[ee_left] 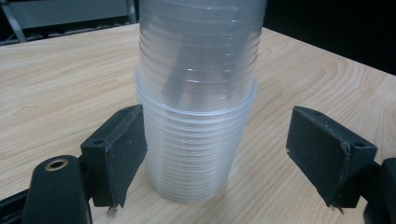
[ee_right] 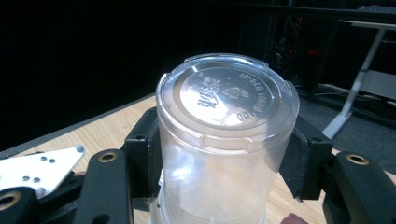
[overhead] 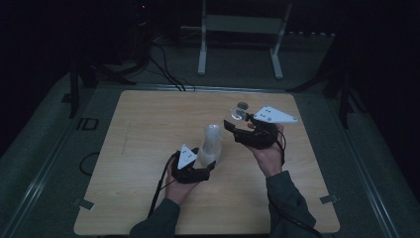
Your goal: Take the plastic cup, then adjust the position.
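Right gripper [ee_right: 219, 154] clamps a clear cup [ee_right: 224, 140] (upturned); left gripper [ee_left: 233, 158] gapes around stacked cups [ee_left: 196, 116].

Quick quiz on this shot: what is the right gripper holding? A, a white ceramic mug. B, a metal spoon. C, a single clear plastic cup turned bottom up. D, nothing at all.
C: in the right gripper view the right gripper's jaws press both sides of a clear plastic cup, its embossed base facing the camera, while the stack of clear cups stands between the left gripper's open jaws.
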